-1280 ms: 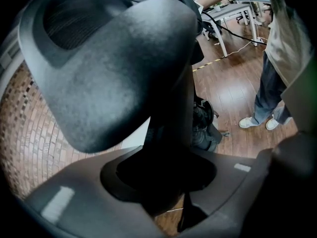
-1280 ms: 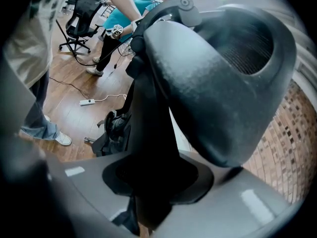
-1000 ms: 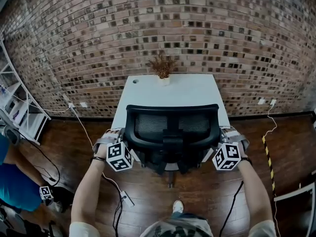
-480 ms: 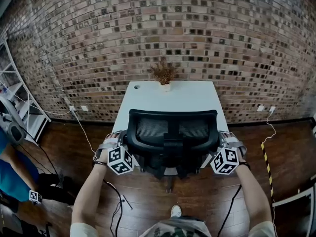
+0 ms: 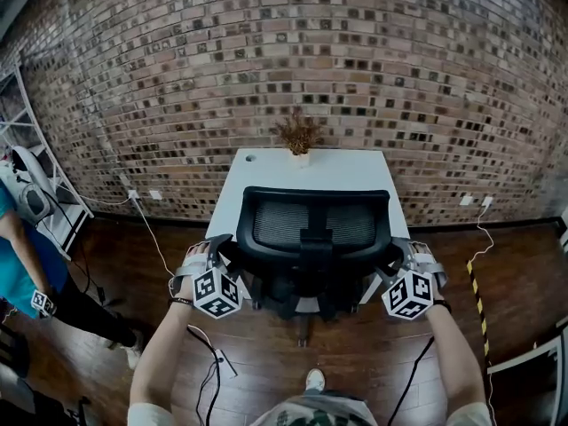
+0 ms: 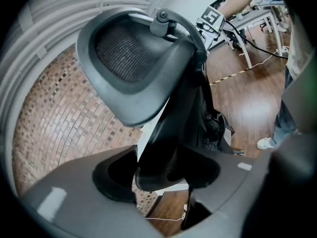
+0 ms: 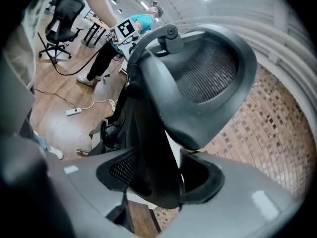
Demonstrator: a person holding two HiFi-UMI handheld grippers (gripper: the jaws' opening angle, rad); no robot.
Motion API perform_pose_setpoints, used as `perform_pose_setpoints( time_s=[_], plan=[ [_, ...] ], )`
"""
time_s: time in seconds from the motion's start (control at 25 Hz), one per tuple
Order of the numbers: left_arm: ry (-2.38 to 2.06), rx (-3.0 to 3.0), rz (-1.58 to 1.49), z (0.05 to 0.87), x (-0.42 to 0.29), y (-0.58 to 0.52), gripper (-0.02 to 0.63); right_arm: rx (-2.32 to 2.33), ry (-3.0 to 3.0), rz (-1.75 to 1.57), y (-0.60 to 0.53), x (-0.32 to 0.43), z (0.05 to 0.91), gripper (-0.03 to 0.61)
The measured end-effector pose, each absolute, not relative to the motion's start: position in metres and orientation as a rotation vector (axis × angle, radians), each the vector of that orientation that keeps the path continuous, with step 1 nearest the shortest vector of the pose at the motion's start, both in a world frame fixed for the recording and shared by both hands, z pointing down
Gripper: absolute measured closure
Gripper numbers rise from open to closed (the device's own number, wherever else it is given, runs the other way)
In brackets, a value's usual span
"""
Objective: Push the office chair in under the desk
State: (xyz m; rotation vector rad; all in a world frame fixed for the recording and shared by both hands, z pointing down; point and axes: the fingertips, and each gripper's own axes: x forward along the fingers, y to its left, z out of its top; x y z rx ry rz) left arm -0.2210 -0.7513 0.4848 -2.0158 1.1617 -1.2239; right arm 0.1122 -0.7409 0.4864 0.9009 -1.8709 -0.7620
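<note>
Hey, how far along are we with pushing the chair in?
Done, it seems: the chair looks tucked under the desk, back at its front edge. In hand: the left gripper and right gripper flank it; their jaws have just been opening, chair frame between them, so they are letting go. Left: pull both clear.

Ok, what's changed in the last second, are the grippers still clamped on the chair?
Both have just been letting go: the left gripper and right gripper now stand open, with the chair back's side edges still between their jaws. It looks slightly further over the desk. The person at left shifted. Desk and plant unchanged.
</note>
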Motion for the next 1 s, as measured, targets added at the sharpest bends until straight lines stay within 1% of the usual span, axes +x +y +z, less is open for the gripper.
perform_pose_setpoints(
  time_s=[0.2, 0.32, 0.52, 0.76, 0.92, 1.0],
  plan=[
    [1.211, -2.017, -1.192, 0.475, -0.226, -0.723, 0.351, 0.980, -1.884, -0.737, -0.718, 0.113, 0.471, 0.325],
    [1.272, -2.043, -1.141, 0.472, -0.229, -0.702, 0.371, 1.027, -1.899, -0.724, -0.698, 0.110, 0.466, 0.327],
    [1.306, -2.073, -1.068, 0.463, -0.218, -0.667, 0.382, 1.088, -1.926, -0.705, -0.665, 0.106, 0.456, 0.342],
    [1.354, -2.156, -0.900, 0.443, -0.195, -0.621, 0.427, 1.164, -1.989, -0.709, -0.622, 0.088, 0.436, 0.387],
    [1.403, -2.258, -0.708, 0.420, -0.171, -0.585, 0.480, 1.230, -2.095, -0.661, -0.590, 0.071, 0.417, 0.406],
    [1.426, -2.319, -0.606, 0.413, -0.161, -0.565, 0.499, 1.276, -2.180, -0.606, -0.570, 0.059, 0.408, 0.438]
  ],
)
